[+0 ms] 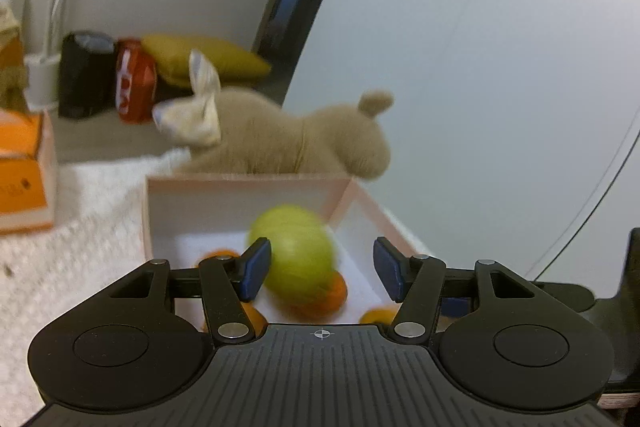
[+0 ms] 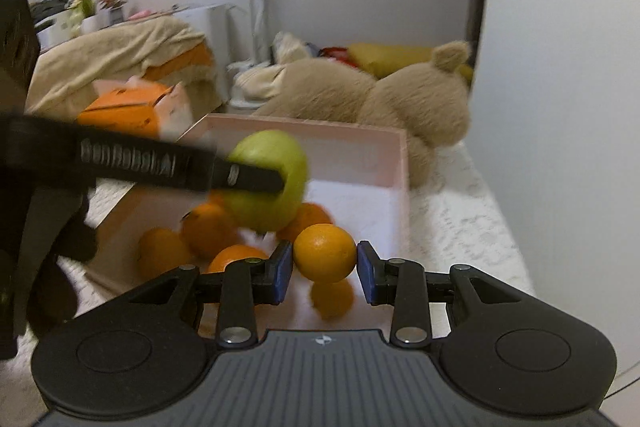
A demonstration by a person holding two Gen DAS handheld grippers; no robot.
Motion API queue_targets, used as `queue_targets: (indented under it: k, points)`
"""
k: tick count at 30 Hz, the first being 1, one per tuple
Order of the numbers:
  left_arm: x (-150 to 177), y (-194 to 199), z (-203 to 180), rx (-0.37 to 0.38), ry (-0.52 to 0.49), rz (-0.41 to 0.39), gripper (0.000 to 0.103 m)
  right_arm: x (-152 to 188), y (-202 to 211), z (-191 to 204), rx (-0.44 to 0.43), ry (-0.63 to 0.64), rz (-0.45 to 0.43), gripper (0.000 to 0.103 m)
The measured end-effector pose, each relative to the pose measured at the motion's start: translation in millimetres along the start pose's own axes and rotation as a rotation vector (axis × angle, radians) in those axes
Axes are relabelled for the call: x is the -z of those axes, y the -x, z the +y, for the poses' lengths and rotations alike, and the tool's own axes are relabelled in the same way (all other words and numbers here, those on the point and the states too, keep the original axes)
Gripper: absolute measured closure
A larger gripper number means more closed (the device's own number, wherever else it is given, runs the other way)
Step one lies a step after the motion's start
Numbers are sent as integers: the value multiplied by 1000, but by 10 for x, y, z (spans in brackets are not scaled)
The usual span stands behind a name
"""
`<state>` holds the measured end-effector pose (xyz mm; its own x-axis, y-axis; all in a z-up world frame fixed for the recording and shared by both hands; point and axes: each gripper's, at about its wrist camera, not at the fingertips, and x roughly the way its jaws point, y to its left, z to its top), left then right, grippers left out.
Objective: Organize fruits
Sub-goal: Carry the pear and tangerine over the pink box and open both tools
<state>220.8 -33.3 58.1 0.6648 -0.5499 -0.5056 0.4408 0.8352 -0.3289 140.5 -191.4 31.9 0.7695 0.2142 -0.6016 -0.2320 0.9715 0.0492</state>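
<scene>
A: Right tool [image 2: 325,269]: what is going wrong here?

B: Orange [image 2: 325,251] is sitting between its pads, which are standing barely clear; it is risking a roll onto the oranges just beyond, inside the pink box [image 2: 400,163].

A: Left tool [image 1: 322,267]?

B: Standing wide, one pad touching the green apple [image 1: 294,247]; apple is dropping boxward, possibly bruising fruit beneath.

Green apple [image 1: 296,251] motion-blurred, oranges [image 1: 332,293] partly hidden

words: "GenRobot.AI" in pale letters | on: the black left gripper [image 2: 256,179] | red bag [image 1: 134,81]: white letters too blurry to read
</scene>
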Motion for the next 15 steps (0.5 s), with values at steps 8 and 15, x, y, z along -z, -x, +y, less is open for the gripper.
queue_targets:
  k: [8,15]
  points:
    - [-64,670,-167,-145,-81,-96,41,-16,189,145,8,21,-44,45]
    - [125,1149,16,-247,-71,-142,41,-187,385,459,-22,66,-88,41]
